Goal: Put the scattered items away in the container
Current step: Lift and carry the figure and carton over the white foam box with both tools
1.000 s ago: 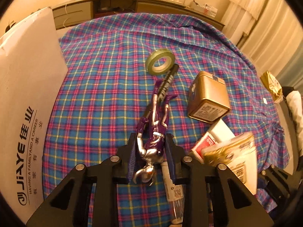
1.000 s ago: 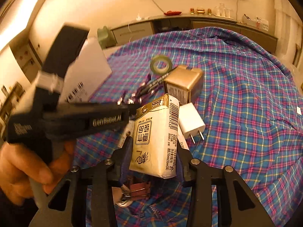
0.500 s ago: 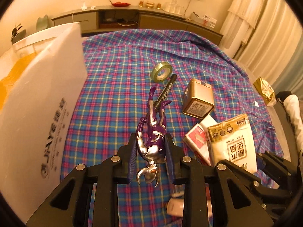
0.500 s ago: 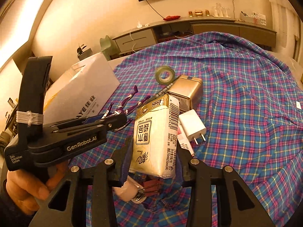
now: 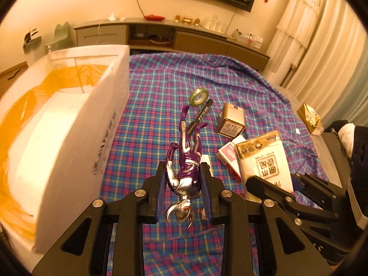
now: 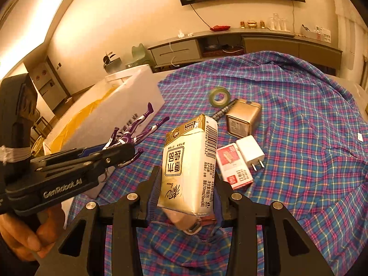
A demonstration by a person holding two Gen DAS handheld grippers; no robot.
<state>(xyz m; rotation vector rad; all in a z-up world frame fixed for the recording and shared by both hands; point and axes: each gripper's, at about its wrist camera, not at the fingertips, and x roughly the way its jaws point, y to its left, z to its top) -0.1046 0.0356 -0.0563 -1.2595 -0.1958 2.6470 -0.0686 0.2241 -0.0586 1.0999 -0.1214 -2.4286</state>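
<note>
Beside the box (image 5: 76,124), left gripper (image 5: 184,184) clamps figure (image 5: 187,161); right gripper (image 6: 187,184) grips pack (image 6: 188,161); only its view shows the hand (image 6: 25,234).

One white foam box (image 5: 76,119) stood there, and beside it were one purple figure (image 5: 186,161), one tissue pack (image 6: 191,161), one green tape roll (image 5: 198,96), one black marker (image 5: 199,117), one gold tin (image 5: 230,120), one white charger (image 6: 249,150) and one red card box (image 6: 234,165).
</note>
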